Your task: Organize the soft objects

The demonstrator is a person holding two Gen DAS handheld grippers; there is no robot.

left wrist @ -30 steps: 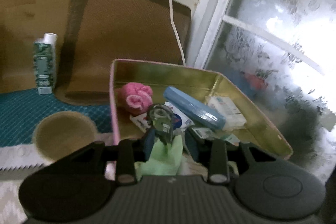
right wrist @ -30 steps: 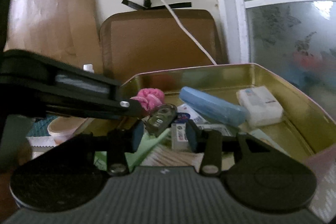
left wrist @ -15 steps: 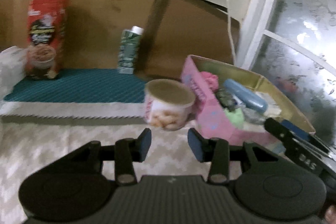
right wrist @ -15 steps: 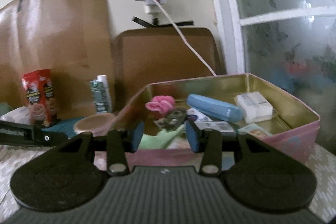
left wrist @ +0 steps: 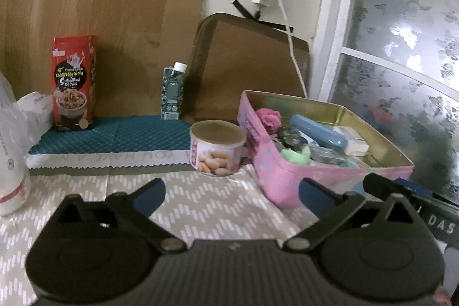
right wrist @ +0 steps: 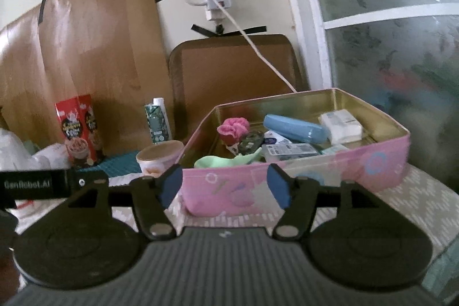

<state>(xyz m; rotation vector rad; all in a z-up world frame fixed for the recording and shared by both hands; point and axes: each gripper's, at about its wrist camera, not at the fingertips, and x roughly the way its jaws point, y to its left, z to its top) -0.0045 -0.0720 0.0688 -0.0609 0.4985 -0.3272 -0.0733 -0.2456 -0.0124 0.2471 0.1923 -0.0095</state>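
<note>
A pink tin (left wrist: 275, 177) with a gold inside stands on the patterned cloth. In it lie a green soft thing (left wrist: 295, 155), a pink fluffy thing (left wrist: 268, 116), a blue case (left wrist: 315, 131) and white packs. My left gripper (left wrist: 232, 192) sits back from the tin's left corner, its jaws opening wide with nothing between them. In the right wrist view the tin (right wrist: 315, 171) faces me, with the green thing (right wrist: 221, 161) draped at its near rim beside the pink one (right wrist: 233, 128). My right gripper (right wrist: 224, 185) is in front of the tin wall, jaws opening and empty.
A bean can (left wrist: 216, 148) stands just left of the tin. A red snack bag (left wrist: 73, 85) and a green carton (left wrist: 173, 91) stand on a teal mat at the back. A brown tray (left wrist: 249, 62) leans on the wall. A white bottle (left wrist: 8, 162) is at far left.
My left gripper let go of the green thing inside the tin, drew back and to the left, and spread wide. My right gripper also backed away from the tin and widened.
</note>
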